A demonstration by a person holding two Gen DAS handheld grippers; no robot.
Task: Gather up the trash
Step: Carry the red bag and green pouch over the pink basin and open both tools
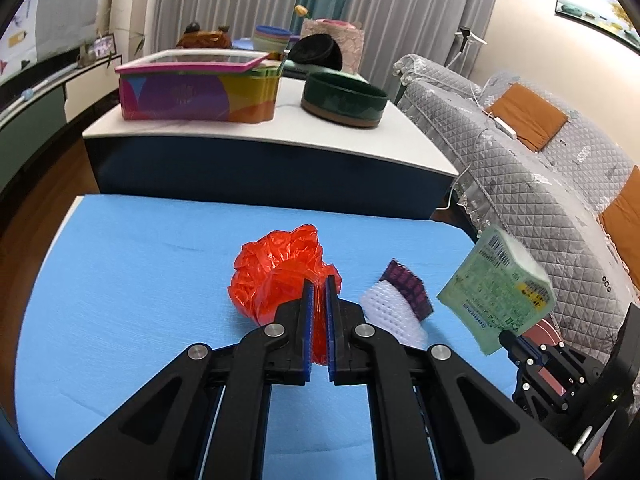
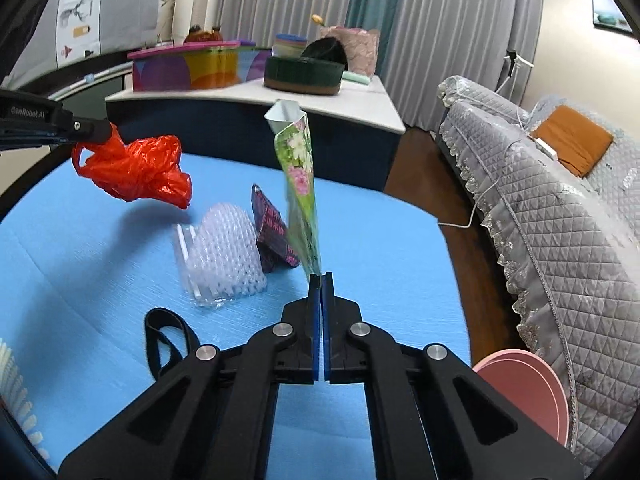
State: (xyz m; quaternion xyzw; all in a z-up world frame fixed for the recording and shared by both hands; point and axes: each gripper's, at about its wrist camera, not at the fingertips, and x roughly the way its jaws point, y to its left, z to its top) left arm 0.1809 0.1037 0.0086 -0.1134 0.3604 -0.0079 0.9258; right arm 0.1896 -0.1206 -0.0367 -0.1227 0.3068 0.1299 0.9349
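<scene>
My left gripper [image 1: 319, 286] is shut on a crumpled red plastic bag [image 1: 276, 272] and holds it above the blue table [image 1: 140, 280]; the bag also shows in the right wrist view [image 2: 136, 170], hanging from the left gripper. My right gripper [image 2: 321, 278] is shut on a green flowered wrapper [image 2: 300, 184], held upright above the table; it also shows in the left wrist view [image 1: 496, 292]. A white foam net [image 2: 224, 254] and a dark purple wrapper [image 2: 272, 232] lie on the table between the grippers.
A black strap [image 2: 168, 336] lies on the blue table near me. A pink round bin [image 2: 528, 388] stands at the right edge. A grey quilted sofa [image 2: 560, 208] is to the right. Behind stands a white-topped table [image 1: 260, 132] with a colourful box [image 1: 196, 92] and a green bowl [image 1: 344, 100].
</scene>
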